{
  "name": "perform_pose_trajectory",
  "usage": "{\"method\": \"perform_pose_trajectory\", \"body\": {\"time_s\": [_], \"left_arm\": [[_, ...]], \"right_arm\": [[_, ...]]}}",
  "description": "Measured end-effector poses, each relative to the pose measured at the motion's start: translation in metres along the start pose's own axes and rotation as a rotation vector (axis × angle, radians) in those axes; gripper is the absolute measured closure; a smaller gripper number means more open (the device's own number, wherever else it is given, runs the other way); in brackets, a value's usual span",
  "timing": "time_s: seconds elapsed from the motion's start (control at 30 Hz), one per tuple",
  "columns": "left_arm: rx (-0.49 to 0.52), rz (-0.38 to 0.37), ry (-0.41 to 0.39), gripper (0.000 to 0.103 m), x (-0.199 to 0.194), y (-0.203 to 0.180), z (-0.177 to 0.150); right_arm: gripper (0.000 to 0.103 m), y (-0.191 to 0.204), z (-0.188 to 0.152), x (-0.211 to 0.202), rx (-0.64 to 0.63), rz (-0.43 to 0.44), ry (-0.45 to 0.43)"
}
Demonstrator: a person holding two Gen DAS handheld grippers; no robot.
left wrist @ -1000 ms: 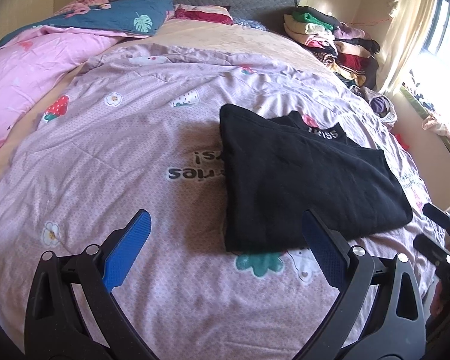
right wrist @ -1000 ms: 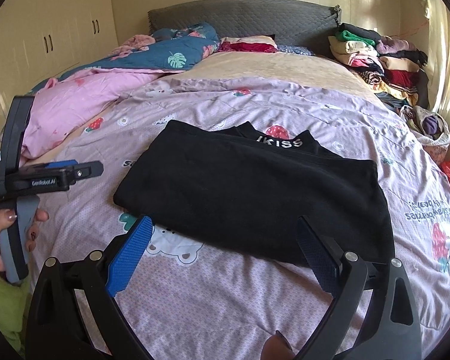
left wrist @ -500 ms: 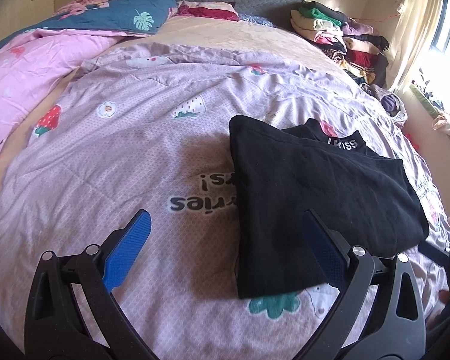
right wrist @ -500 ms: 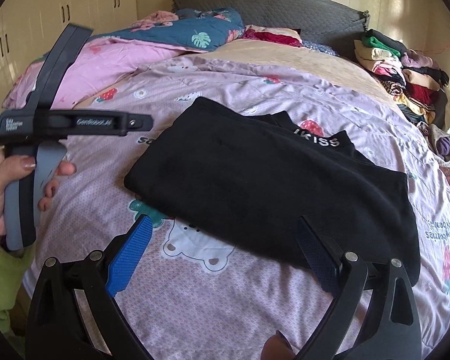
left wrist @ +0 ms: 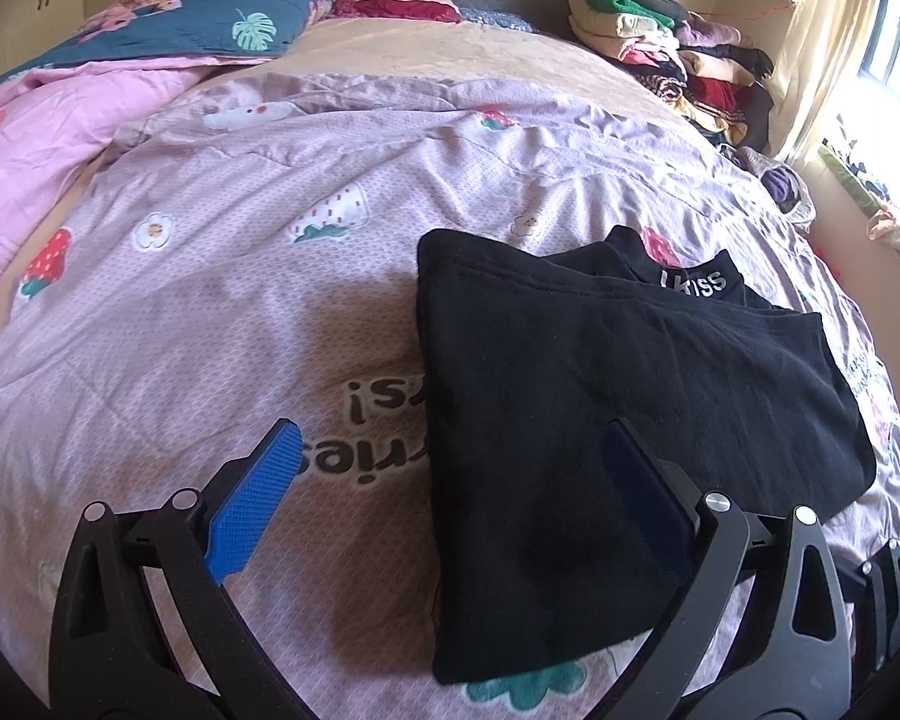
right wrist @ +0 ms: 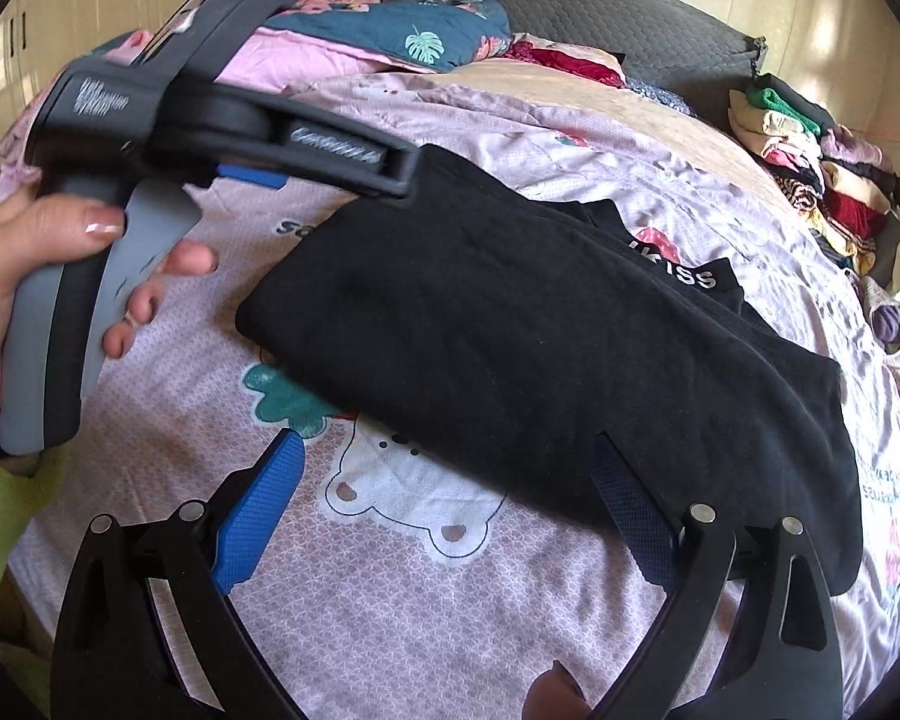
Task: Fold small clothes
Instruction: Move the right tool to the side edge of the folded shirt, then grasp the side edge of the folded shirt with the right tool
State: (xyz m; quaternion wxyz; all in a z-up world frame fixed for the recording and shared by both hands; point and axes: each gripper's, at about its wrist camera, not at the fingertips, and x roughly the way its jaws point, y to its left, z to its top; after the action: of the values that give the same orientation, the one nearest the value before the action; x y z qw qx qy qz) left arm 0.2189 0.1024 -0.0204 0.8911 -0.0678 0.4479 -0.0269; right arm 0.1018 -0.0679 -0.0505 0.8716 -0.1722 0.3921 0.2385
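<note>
A black garment (left wrist: 618, 420) with white lettering at its neckband lies folded flat on the lilac printed quilt (left wrist: 222, 276); it also fills the middle of the right wrist view (right wrist: 510, 348). My left gripper (left wrist: 450, 456) is open just above the garment's left folded edge, one blue pad over the quilt, the other over the cloth. My right gripper (right wrist: 450, 468) hangs open over the garment's near hem, with nothing between its fingers. In the right wrist view a hand holds the left gripper's body (right wrist: 150, 138) at the garment's left side.
A stack of folded clothes (left wrist: 678, 66) sits at the bed's far right by the curtain. A pink duvet (left wrist: 24, 138) and a blue leaf-print one (left wrist: 210, 30) lie bunched at the far left. A grey headboard (right wrist: 570, 0) closes the far end.
Both grippers have moved forward and lower toward the garment, which looks larger now. The left gripper has come in over its left edge. Both remain open.
</note>
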Motion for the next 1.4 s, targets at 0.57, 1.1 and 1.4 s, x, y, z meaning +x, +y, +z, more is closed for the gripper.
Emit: {"method": "perform_pose_trajectory", "body": {"time_s": [0.57, 1.1, 1.4], "left_arm": [[0.026, 0.045, 0.044, 0.009, 0.041, -0.001, 0.026], [-0.034, 0.027, 0.094, 0.009, 0.068, 0.019, 0.038], [-0.073, 0.0, 0.118, 0.009, 0.076, 0.029, 0.04]], "right_arm": [[0.008, 0.022, 0.009, 0.058, -0.156, -0.077, 0.052], [0.004, 0.024, 0.043, 0.1, -0.203, -0.139, 0.011], [0.018, 0.013, 0.053, 0.094, -0.189, -0.128, -0.043]]}}
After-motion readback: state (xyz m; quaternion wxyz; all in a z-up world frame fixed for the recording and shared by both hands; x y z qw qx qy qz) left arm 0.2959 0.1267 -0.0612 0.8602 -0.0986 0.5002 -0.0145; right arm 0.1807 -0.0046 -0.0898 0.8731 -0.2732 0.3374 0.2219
